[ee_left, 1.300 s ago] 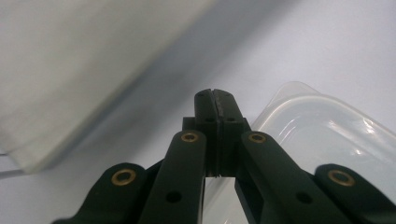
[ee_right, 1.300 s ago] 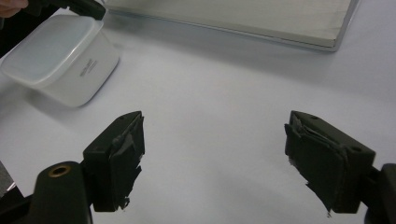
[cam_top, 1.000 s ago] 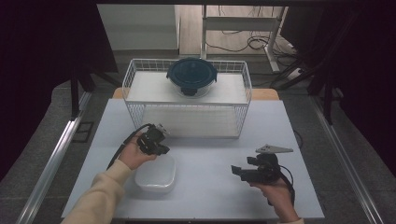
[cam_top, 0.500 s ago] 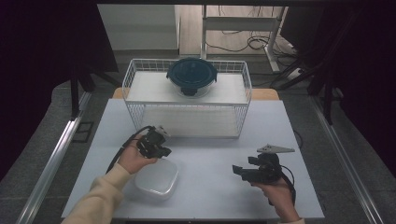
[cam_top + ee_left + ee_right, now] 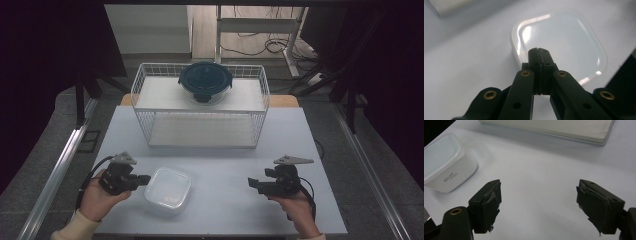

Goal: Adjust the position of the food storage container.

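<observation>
The translucent white lidded box (image 5: 168,188) sits on the pale counter (image 5: 220,150) near its front edge, at about 7 o'clock from the counter's middle. In the right gripper view a small dark print runs along the side wall of the box (image 5: 446,162), in two short lines too small to read with certainty.

The left hand-held gripper (image 5: 144,179) lies at 9 o'clock of the box, its tips just at the box's left rim. In the left gripper view its jaws are pressed fully together with nothing between them, and the closed tip of the left hand-held gripper (image 5: 539,53) points over the lid (image 5: 564,45); whether it touches the lid cannot be told.

The right hand-held gripper (image 5: 254,183) rests at 3 o'clock of the box, well apart from it, jaws spread wide and empty, with bare counter between the pads.

At 12 o'clock stands a white wire rack (image 5: 200,107) with two shelves; on its upper shelf sits a round glass bowl with a dark teal lid (image 5: 205,81).

A broad bare stretch of counter lies between box and rack, and another between the two grippers. The box stands close to the front edge, and the left gripper's hand is near the left edge.
</observation>
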`<state>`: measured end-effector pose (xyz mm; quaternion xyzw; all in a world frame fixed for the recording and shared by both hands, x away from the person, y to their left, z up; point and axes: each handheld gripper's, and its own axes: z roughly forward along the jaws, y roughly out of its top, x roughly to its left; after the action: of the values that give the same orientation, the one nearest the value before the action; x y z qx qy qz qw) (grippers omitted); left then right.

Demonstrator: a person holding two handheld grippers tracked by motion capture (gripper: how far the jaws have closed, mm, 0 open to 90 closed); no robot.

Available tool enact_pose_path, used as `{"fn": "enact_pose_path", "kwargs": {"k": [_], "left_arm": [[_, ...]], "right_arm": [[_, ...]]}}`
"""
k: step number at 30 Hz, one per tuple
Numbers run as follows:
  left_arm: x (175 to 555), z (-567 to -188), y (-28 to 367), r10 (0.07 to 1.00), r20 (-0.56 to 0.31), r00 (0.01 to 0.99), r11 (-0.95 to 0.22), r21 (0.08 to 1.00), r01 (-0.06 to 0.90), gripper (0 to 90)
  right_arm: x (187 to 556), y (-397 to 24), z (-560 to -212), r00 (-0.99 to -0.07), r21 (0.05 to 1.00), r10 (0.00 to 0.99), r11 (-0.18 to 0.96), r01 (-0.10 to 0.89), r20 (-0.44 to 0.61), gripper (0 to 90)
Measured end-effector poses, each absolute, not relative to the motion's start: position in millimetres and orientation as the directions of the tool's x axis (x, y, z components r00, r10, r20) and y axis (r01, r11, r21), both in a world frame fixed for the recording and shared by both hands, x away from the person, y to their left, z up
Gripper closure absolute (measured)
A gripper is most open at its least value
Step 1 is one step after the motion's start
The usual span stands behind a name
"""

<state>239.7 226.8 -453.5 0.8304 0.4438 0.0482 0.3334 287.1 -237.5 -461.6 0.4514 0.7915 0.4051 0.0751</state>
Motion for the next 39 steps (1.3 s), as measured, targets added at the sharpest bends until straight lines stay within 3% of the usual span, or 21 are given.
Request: {"fn": "enact_pose_path", "kwargs": {"k": [11, 18, 39], "left_arm": [[194, -496, 230, 0.780, -0.263, 0.568, -0.372, 0.535, 0.759, 90.0], [209, -507, 229, 0.786, -0.298, 0.542, -0.343, 0.520, 0.783, 90.0], [268, -505, 220, 0.807, -0.296, 0.511, -0.312, 0.522, 0.794, 90.0]], "right_arm": [[287, -241, -458, -0.568, 0.717, 0.785, 0.247, 0.652, 0.246, 19.7], [287, -243, -458, -0.570, 0.721, 0.785, 0.247, 0.648, 0.244, 19.7], [288, -247, -458, -0.557, 0.720, 0.794, 0.236, 0.652, 0.244, 19.7]]}}
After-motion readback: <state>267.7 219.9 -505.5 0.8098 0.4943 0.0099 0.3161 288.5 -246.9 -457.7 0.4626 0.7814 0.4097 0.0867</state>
